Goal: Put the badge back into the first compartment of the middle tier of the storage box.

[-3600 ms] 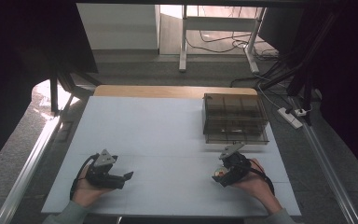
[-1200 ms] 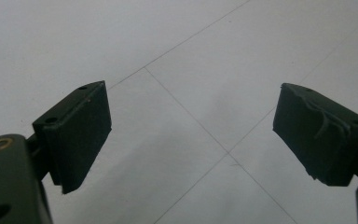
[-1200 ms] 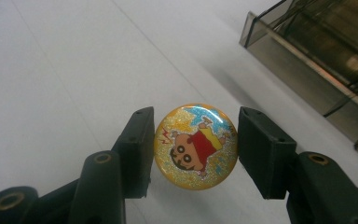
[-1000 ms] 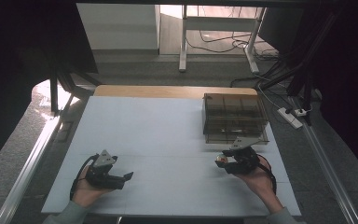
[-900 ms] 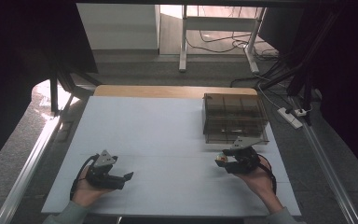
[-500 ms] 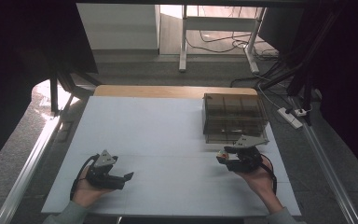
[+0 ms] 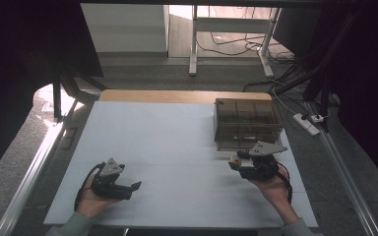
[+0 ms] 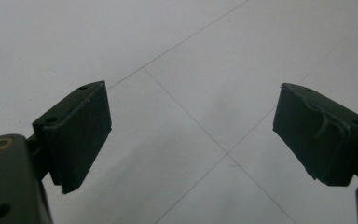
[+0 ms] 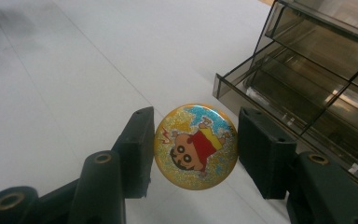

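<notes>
My right gripper (image 9: 195, 140) is shut on a round yellow badge (image 9: 196, 147) with a cartoon child on it, held by its edges just above the white table. In the high view the right gripper (image 7: 235, 162) sits right in front of the smoked clear drawer box (image 7: 247, 123). The box's lowest drawer (image 9: 279, 100) is pulled out and stands just right of the badge. My left gripper (image 7: 134, 187) rests near the table's front left, its two black pads (image 8: 77, 135) wide apart over bare tabletop, so it is open with nothing between them.
The white table (image 7: 167, 142) has thin seam lines and a wooden strip (image 7: 177, 96) along its far edge. A power strip (image 7: 307, 124) and cables lie on the floor to the right. A metal rail (image 7: 29, 172) runs along the left side.
My right gripper with the badge has moved forward and a little right, closer to the drawer box. The left gripper has stayed in place.
</notes>
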Available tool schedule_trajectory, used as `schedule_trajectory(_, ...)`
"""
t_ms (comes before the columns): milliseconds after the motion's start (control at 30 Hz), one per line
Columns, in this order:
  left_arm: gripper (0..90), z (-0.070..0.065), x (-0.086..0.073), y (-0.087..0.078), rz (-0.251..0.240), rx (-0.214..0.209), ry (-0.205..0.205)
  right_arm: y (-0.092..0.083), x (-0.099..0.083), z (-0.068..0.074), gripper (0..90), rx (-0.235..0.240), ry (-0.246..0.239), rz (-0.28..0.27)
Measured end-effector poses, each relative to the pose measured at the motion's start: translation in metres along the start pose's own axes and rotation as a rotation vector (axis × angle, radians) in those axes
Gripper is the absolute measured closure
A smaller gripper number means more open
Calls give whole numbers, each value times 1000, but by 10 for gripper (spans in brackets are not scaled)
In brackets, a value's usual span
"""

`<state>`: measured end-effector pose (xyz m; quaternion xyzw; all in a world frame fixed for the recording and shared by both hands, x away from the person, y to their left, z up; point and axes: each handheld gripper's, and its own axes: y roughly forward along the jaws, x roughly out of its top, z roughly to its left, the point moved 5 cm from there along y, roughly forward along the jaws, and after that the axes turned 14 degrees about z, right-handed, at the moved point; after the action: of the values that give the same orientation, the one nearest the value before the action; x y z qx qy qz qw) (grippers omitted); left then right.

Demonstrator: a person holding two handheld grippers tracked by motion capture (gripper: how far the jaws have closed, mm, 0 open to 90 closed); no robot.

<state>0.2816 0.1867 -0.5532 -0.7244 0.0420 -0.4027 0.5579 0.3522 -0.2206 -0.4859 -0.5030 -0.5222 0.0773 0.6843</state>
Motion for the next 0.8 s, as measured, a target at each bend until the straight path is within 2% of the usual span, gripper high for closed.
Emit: schedule_trajectory(800,118,-1,0,0,-3,-4,2,-2,11,-6,476,-29,1,-22)
